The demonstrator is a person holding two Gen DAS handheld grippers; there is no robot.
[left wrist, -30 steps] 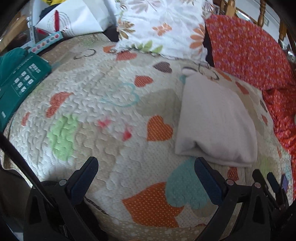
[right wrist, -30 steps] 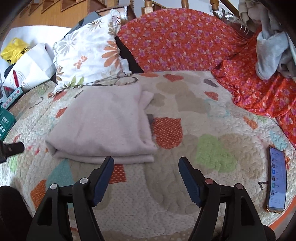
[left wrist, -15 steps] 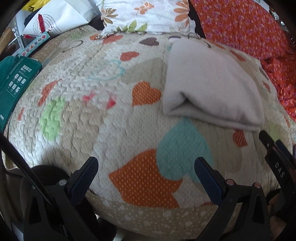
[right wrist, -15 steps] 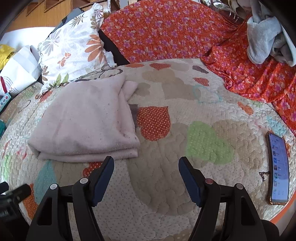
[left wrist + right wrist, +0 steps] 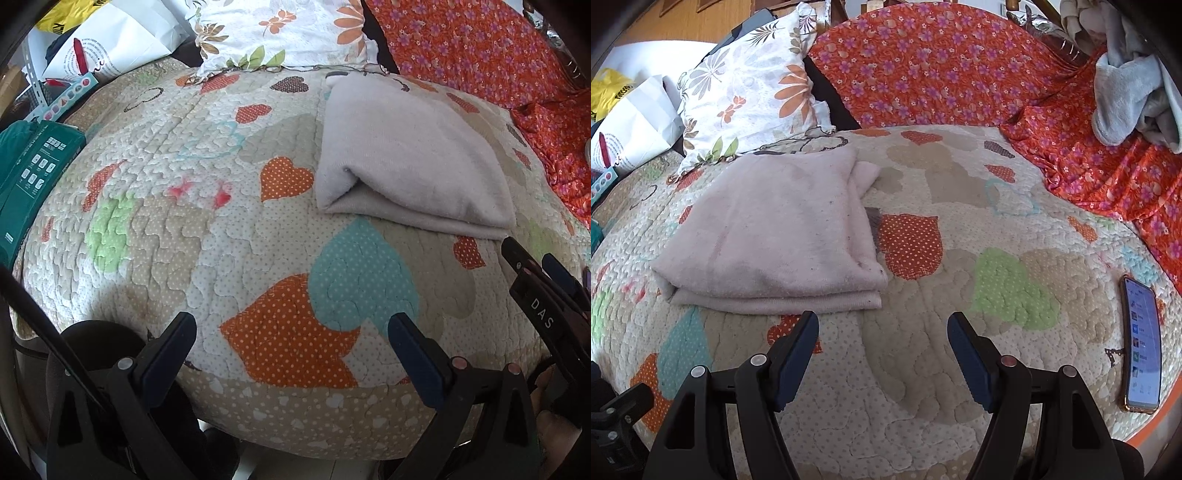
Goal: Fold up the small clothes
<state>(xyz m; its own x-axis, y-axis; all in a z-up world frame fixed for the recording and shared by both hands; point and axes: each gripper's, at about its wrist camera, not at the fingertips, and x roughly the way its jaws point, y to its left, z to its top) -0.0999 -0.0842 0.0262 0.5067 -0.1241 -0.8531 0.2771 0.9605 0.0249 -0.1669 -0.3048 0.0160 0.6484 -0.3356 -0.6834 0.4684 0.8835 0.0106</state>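
A pale pink garment (image 5: 410,158) (image 5: 783,236) lies folded flat on the heart-patterned quilt (image 5: 221,236) (image 5: 960,280). My left gripper (image 5: 291,328) is open over the quilt's near edge, well short of the garment and to its left, with nothing between its blue pads. My right gripper (image 5: 882,328) is open too, hovering just in front of the garment's lower right corner without touching it. The right gripper's fingers (image 5: 543,295) show at the right edge of the left wrist view.
A floral pillow (image 5: 750,96) and a red flowered cover (image 5: 942,70) lie behind the garment. A phone (image 5: 1141,343) rests at the quilt's right edge. A green box (image 5: 29,184) and a white bag (image 5: 110,48) sit at the left. Grey cloth (image 5: 1126,99) is heaped far right.
My left gripper has drawn back and down toward the quilt's near edge, so the garment sits farther off. The right gripper has hardly moved. Both stayed open; the garment lies still.
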